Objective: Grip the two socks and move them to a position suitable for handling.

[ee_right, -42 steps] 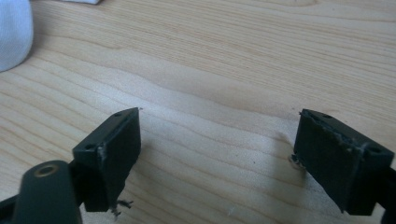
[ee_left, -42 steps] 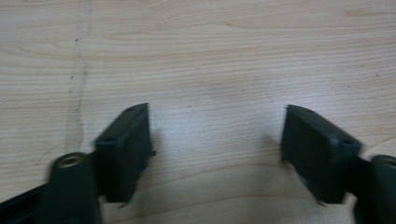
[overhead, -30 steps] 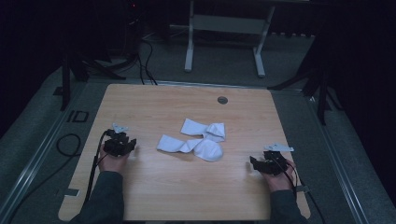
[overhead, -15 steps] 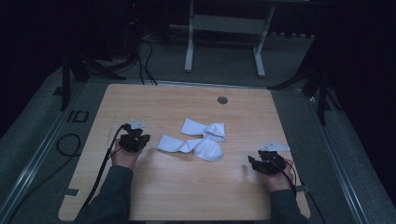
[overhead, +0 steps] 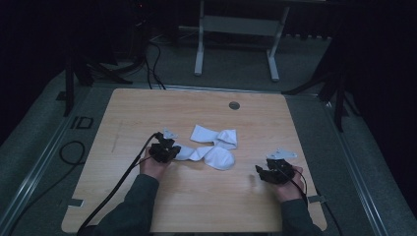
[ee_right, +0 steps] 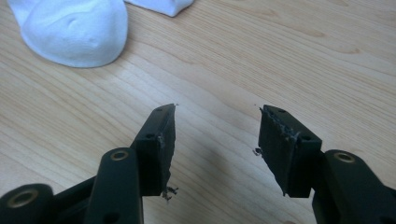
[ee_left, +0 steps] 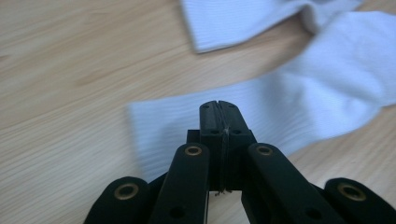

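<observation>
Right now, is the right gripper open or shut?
Open. In the right gripper view, the right gripper shows bare wooden table between its separated jaws.

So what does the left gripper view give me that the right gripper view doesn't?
Left gripper view: the left hand-held gripper, jaws shut with nothing between them, tips over the flat open end of the nearer sock.
Right gripper view: the right hand-held gripper, jaws open over bare wood, and that sock's rounded end at upper left.
Shared: the wooden table and both white socks, with the farther sock cut off at the top edge.
</observation>
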Demonstrator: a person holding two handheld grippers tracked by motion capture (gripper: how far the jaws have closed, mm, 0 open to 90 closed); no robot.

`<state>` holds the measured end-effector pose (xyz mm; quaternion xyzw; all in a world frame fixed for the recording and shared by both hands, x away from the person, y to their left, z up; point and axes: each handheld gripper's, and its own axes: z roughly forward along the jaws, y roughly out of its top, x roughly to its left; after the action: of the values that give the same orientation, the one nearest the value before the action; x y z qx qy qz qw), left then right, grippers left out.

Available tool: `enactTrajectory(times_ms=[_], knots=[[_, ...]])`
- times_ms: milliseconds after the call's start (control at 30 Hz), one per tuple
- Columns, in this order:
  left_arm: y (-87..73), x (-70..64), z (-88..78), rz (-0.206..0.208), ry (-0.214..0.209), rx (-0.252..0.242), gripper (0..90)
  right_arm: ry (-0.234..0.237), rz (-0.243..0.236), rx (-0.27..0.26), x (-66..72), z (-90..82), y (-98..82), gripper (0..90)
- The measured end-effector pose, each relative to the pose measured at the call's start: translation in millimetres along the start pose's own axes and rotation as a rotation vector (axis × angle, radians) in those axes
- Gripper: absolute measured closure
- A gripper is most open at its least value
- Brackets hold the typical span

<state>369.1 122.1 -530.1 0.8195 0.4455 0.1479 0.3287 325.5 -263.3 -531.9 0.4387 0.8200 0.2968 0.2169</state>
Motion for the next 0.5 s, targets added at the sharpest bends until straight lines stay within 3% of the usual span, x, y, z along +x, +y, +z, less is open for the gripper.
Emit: enactTrajectory(times_ms=[200, 500], knots=[[-7.5, -10.2, 13.1, 0.042, -0.009, 0.071, 89.9, 0.01, -0.023, 0.001, 7.1, 2.5, 4.1, 44.1], [-21.2, -9.9, 4.5, 0.044, -0.027, 0.077, 89.9, 0.071, -0.055, -0.015, 24.4, 8.3, 19.4, 44.6]])
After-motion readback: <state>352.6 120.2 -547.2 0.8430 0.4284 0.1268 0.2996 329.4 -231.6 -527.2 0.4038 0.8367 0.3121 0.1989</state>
